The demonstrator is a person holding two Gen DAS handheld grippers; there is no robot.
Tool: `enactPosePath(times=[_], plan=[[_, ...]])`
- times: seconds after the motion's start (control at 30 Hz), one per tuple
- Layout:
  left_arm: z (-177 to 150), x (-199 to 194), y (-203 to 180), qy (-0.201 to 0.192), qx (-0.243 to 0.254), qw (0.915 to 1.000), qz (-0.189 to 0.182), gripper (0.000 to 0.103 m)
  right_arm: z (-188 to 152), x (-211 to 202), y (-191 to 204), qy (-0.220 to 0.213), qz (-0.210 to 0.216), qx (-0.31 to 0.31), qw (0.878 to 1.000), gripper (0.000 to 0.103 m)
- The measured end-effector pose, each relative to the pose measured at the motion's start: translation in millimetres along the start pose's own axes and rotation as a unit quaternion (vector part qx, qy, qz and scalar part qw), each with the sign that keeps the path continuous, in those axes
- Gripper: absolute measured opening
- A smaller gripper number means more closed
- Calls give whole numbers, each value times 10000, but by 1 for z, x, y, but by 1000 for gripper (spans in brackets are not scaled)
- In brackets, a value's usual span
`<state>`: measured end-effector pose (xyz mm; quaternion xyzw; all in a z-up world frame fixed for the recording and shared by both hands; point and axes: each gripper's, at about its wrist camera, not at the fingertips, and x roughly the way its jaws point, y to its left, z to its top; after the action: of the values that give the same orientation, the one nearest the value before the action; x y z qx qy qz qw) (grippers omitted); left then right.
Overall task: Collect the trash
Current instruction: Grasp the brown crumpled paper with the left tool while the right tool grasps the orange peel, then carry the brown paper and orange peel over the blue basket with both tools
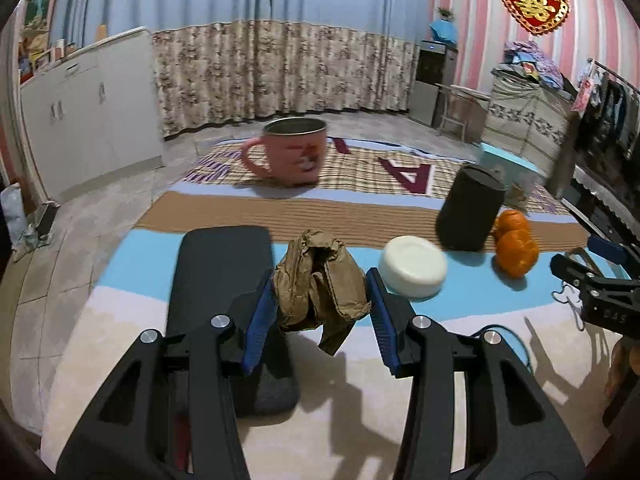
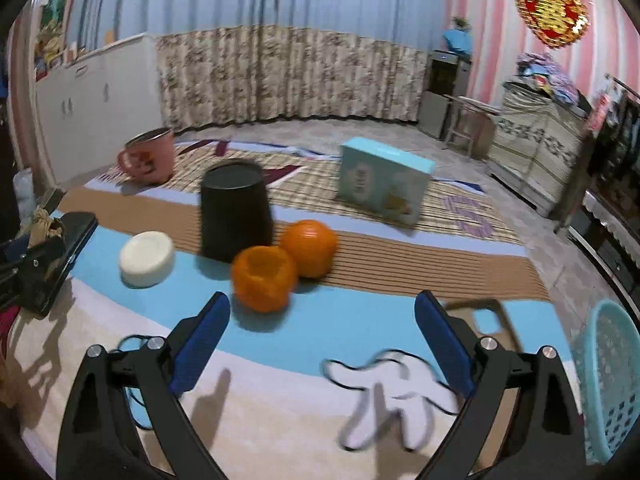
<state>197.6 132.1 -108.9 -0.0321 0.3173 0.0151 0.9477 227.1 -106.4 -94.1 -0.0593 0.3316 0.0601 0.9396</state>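
Left tongs (image 1: 320, 304) pinch crumpled brown paper (image 1: 320, 284) above the mat (image 1: 140, 252); right tongs (image 2: 320, 340) hang spread near two oranges (image 2: 264, 278).

Readable marks from my remote seat

I read a big letter "A" on the mat (image 1: 408, 174), "S" there too, and a gold double-happiness character on the heart ornament (image 1: 534, 0).

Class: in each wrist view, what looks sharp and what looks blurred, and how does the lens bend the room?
Left wrist: left gripper and brown paper sharp; mug and oranges smeared.
Right wrist: right gripper sharp; oranges and black cup blurred.
Both: fisheye bows the curtains and darkens corners.
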Motion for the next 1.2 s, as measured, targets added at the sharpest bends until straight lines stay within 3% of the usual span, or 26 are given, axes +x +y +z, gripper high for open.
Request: enactPosePath(times=[0.17, 0.37, 0.73, 0.97, 1.2], plan=[[-1, -2, 3, -128, -108, 9999, 12, 44, 3, 21, 13, 325, -8, -89, 9994, 92], [2, 6, 11, 21, -277, 9996, -76, 44, 4, 36, 11, 532, -32, 8, 9986, 90], [24, 12, 14, -2, -274, 9996, -4, 44, 7, 50, 18, 754, 307, 1, 9967, 46], [29, 12, 13, 19, -256, 9997, 8, 44, 8, 40, 9, 678, 449, 136, 9966, 37], [34, 5, 2, -44, -198, 9998, -1, 44, 8, 13, -13, 469, 419, 154, 9979, 36]])
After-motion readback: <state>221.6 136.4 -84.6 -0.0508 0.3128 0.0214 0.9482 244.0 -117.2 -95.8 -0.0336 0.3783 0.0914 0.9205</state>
